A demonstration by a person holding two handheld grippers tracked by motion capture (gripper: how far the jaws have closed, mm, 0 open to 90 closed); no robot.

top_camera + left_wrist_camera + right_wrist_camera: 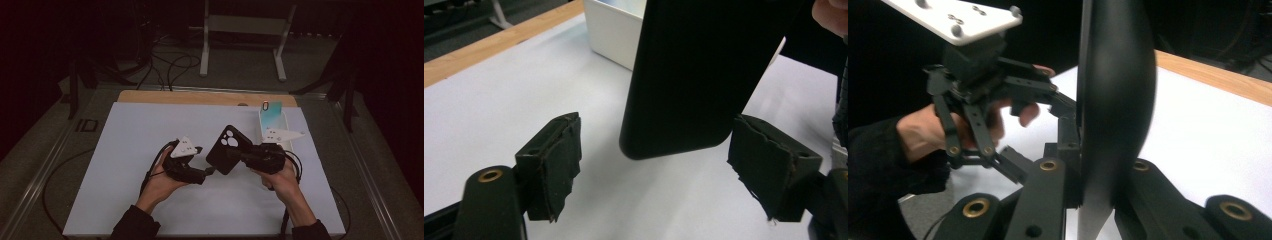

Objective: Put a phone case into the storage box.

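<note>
White tabletop [125,165], wooden edge along the far side; white tray [280,131] at far right. Black phone case [227,149] held up above the tabletop's middle, clamped edge-on by the right hand-held gripper [1088,195], jaws narrow on it. Left hand-held gripper [654,165] stands wide, pads either side of the case's lower corner, not touching. Looks like a handover mid-step. Next: left jaws close squarely on the corner before the right lets go.

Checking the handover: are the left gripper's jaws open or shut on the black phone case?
Open. In the left gripper view the left gripper has its pads either side of the black phone case, with gaps, not touching it.
</note>
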